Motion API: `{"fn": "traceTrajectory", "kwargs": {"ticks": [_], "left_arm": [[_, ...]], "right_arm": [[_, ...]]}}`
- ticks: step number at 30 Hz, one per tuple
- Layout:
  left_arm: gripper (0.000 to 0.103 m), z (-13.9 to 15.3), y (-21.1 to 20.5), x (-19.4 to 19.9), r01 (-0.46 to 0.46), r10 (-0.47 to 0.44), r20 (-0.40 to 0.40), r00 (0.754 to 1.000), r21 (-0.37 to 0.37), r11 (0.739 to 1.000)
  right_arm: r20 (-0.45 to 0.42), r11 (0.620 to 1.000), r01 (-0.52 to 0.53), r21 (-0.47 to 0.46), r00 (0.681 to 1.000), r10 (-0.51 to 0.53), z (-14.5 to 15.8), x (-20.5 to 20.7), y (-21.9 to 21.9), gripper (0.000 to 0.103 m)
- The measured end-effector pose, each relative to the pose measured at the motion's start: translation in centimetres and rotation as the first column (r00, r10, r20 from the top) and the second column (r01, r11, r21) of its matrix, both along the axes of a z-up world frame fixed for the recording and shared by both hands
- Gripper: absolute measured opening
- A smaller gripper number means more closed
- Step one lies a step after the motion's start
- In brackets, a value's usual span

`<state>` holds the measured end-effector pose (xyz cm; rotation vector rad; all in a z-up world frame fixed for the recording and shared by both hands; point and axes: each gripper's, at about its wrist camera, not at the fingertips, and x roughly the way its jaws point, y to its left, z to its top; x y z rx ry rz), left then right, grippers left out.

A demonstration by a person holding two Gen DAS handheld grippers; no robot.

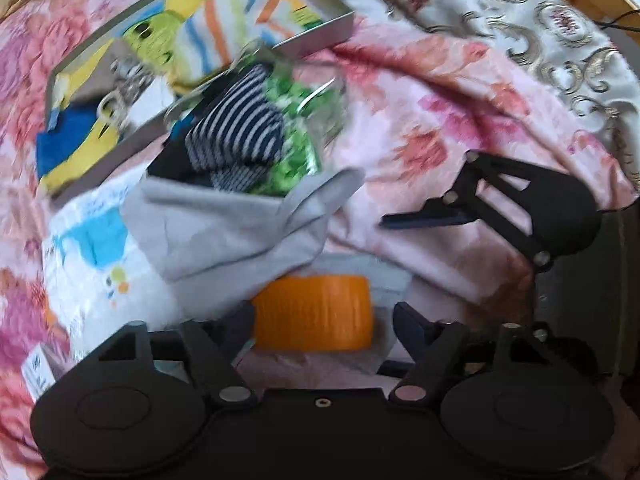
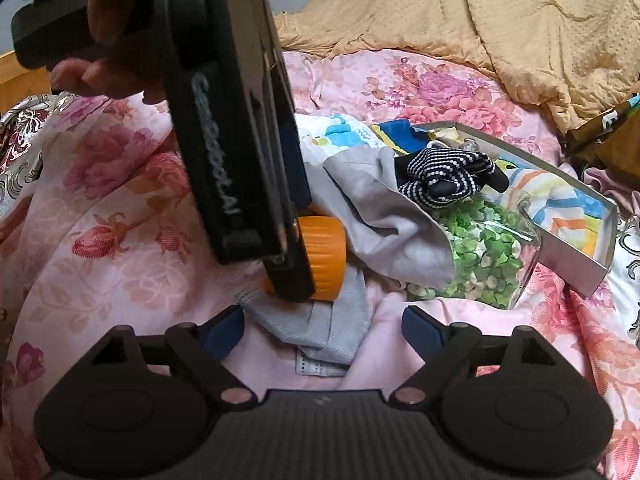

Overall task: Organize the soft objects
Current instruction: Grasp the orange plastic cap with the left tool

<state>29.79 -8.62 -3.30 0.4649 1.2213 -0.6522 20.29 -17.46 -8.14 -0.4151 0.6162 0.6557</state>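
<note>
An orange ribbed cap [image 1: 314, 312] [image 2: 322, 258] lies on a pale grey-blue face mask [image 2: 320, 332] on the pink floral bedspread. My left gripper [image 1: 324, 320] is open with its jaws standing either side of the cap; it shows from the side in the right wrist view [image 2: 240, 128]. A grey cloth [image 1: 228, 228] [image 2: 380, 224] lies just beyond, partly over a clear bag of green pieces [image 1: 296, 140] [image 2: 484, 256]. A navy striped sock [image 1: 236, 128] [image 2: 444, 176] rests on them. My right gripper [image 2: 322, 330] is open, just short of the mask; it also shows in the left wrist view [image 1: 424, 218].
A shallow grey box [image 1: 320, 36] [image 2: 576, 260] holding colourful cloths sits behind the pile. A white printed cloth [image 1: 92, 256] lies to the left. A tan blanket [image 2: 480, 20] covers the far side of the bed. An ornate cream cover [image 1: 500, 20] lies nearby.
</note>
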Motion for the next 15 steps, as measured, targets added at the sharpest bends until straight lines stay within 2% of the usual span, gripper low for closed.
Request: {"fn": "traceTrajectory", "kwargs": {"ticks": [4,5,8,15], "left_arm": [[0.062,-0.1,0.9,0.3,-0.056,0.056,0.017,0.998,0.008,0.998],[0.057,0.0,1.1,0.3,-0.065,0.064,0.027,0.998,0.001,0.998],[0.052,0.3,1.4,0.6,-0.083,0.084,0.047,0.995,-0.026,0.996],[0.039,0.7,2.3,1.0,-0.131,0.134,0.082,0.988,-0.038,0.991]], "right_arm": [[0.003,1.000,-0.012,-0.001,1.000,0.012,-0.1,-0.1,0.1,0.089],[0.003,1.000,-0.014,-0.001,1.000,0.014,-0.1,-0.1,0.2,0.089],[0.006,1.000,-0.019,0.004,1.000,0.019,-0.1,-0.3,0.3,0.089],[-0.031,0.996,-0.002,0.084,1.000,0.005,0.2,0.4,-0.4,0.089]]}}
